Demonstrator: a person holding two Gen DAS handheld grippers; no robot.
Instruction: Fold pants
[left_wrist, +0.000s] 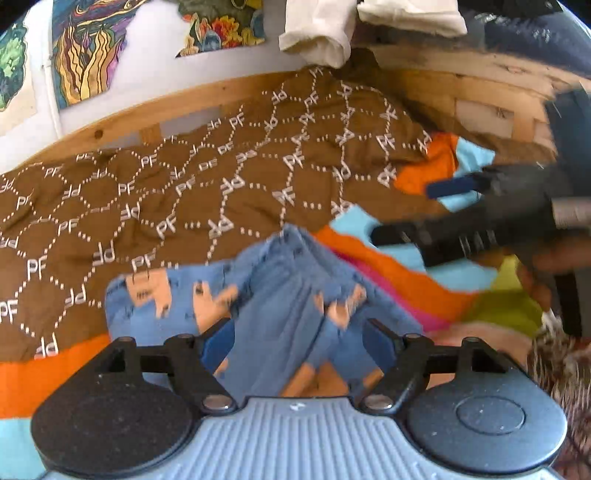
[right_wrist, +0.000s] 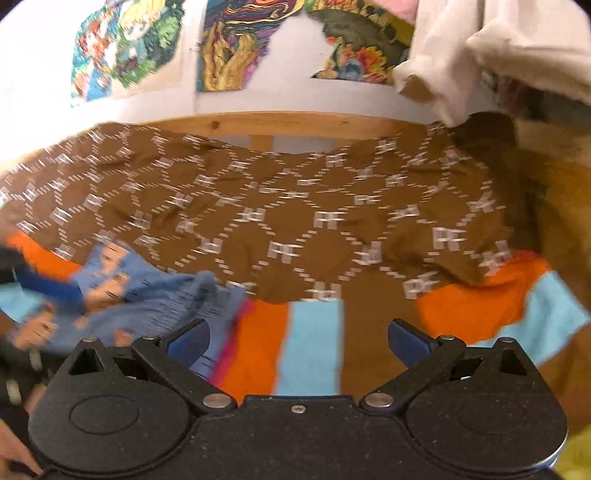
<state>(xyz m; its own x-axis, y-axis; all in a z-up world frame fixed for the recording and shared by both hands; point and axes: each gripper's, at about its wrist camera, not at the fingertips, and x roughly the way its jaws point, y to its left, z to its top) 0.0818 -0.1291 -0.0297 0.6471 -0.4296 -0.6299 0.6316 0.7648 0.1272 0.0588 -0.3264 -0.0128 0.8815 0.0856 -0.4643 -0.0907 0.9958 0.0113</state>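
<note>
While both your left gripper (left_wrist: 299, 343) and right gripper (right_wrist: 297, 339) are hanging spread and empty, the bunched pants (left_wrist: 266, 295) are risking folding crooked if grabbed unevenly.

A home bedroom — wooden bed frame (right_wrist: 280, 123); patterned brown quilt (left_wrist: 184, 192); colourful posters (right_wrist: 229, 40) on the wall.

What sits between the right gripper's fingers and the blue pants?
Only striped blanket, right wrist view: right gripper is open over it, blue pants to its left.

Frayed blue denim pants (left_wrist: 273, 295), quilted matt brown cloth bedspread (left_wrist: 184, 192)
</note>
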